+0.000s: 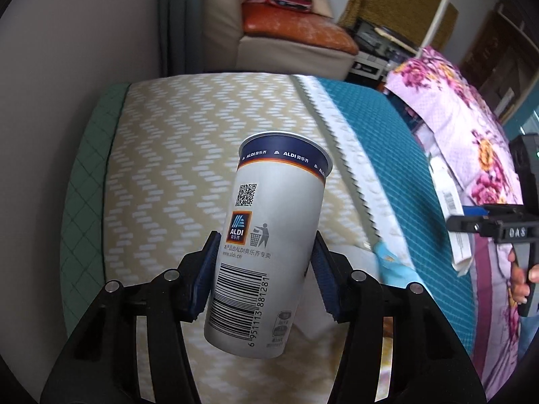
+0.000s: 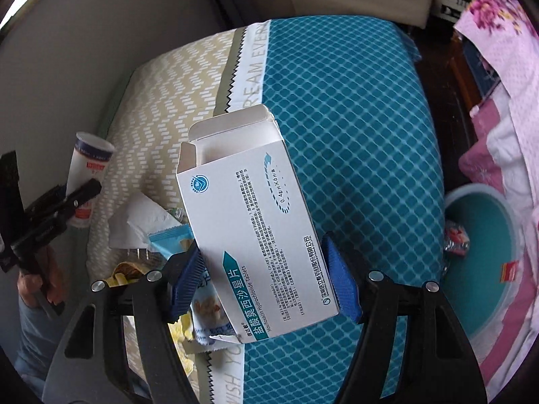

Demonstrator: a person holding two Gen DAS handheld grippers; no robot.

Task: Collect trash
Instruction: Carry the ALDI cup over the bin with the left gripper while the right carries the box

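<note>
Bed (image 2: 353, 107) under teal-and-beige cover holds wrappers (image 2: 161, 235), teal basin (image 2: 485, 235) beside it; left gripper (image 1: 266, 269) jaws clamp paper cup (image 1: 269, 235), right gripper (image 2: 266, 279) jaws clamp medicine box (image 2: 249, 229), both lifted clear.

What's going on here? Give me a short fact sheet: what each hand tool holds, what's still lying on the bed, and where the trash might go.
left gripper: fingers closed on a paper cup, lifted off the bed
right gripper: fingers closed on an opened medicine box
still on the bed: tissue, snack wrappers
likely bin: teal basin beside the bed, some scraps already inside
</note>
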